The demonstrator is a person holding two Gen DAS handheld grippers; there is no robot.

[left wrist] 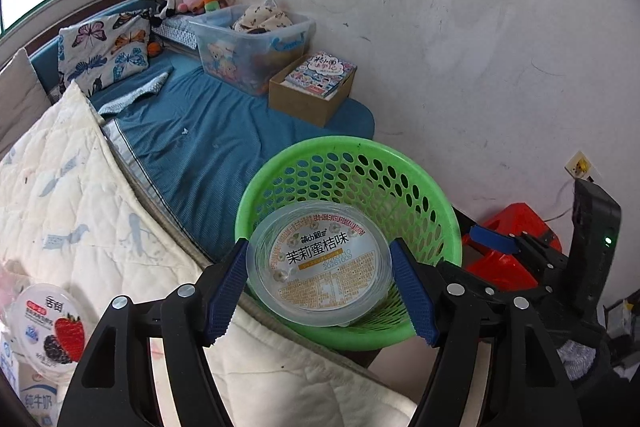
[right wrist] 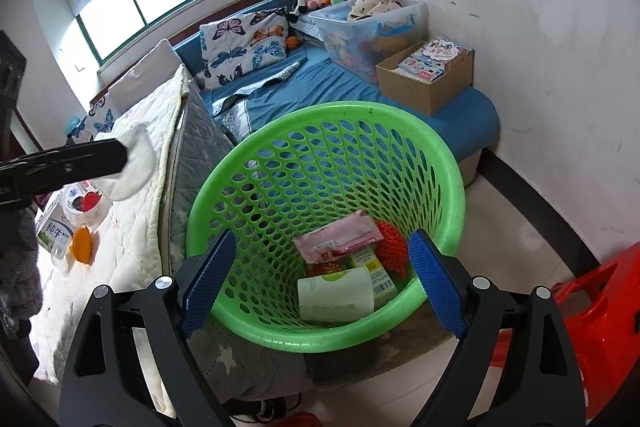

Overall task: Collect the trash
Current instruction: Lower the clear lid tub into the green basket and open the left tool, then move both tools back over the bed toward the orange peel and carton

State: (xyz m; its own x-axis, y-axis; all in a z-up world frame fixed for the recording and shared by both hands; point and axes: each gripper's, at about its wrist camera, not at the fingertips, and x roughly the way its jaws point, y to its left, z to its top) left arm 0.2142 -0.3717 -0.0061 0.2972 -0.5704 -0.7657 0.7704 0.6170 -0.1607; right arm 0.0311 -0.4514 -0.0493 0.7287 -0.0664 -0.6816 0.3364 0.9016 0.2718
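My left gripper point(left wrist: 319, 297) is shut on a clear plastic cup with a printed round lid point(left wrist: 320, 263), held over the near rim of the green mesh basket point(left wrist: 404, 151). My right gripper point(right wrist: 322, 285) is open and empty, its blue pads either side of the green basket point(right wrist: 440, 155). Inside the basket lie a pink packet point(right wrist: 340, 235), a white paper cup point(right wrist: 336, 293), a yellow-green box point(right wrist: 376, 269) and a red mesh ball point(right wrist: 394, 247). On the white quilt lie a berry yogurt cup point(left wrist: 52, 327) and a milk carton point(left wrist: 36, 399).
A blue-sheeted bed point(left wrist: 208, 135) carries a clear storage bin point(left wrist: 256, 43), a cardboard box with books point(left wrist: 316, 87) and a butterfly pillow point(left wrist: 108, 51). A red stool point(right wrist: 600, 323) stands at the right. An orange peel point(right wrist: 82, 245) lies on the quilt point(right wrist: 132, 203).
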